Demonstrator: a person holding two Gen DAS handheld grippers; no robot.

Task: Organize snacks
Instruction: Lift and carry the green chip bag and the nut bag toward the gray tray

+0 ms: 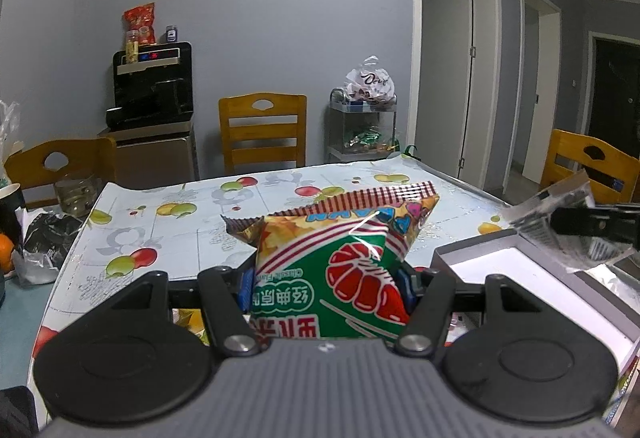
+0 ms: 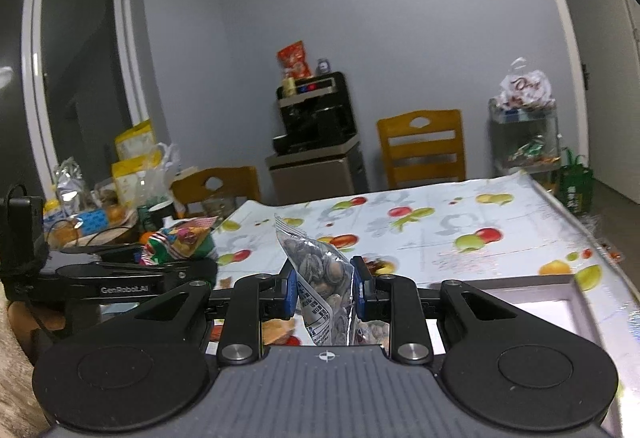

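My left gripper (image 1: 326, 288) is shut on a green and red prawn cracker bag (image 1: 340, 258) and holds it above the table. The same bag shows in the right wrist view (image 2: 180, 244), held at the left. My right gripper (image 2: 325, 288) is shut on a clear packet of seeds (image 2: 320, 278), held upright. That packet also shows in the left wrist view (image 1: 560, 226), above the open grey box (image 1: 520, 278). The box's white inside lies at the lower right in the right wrist view (image 2: 540, 302).
The table has a fruit-print cloth (image 1: 180, 230). Wooden chairs (image 1: 262, 131) stand around it. A black appliance on a cabinet (image 1: 152, 89) and a wire cart with bags (image 1: 362, 125) stand by the far wall. Clutter (image 2: 100, 205) crowds the table's left end.
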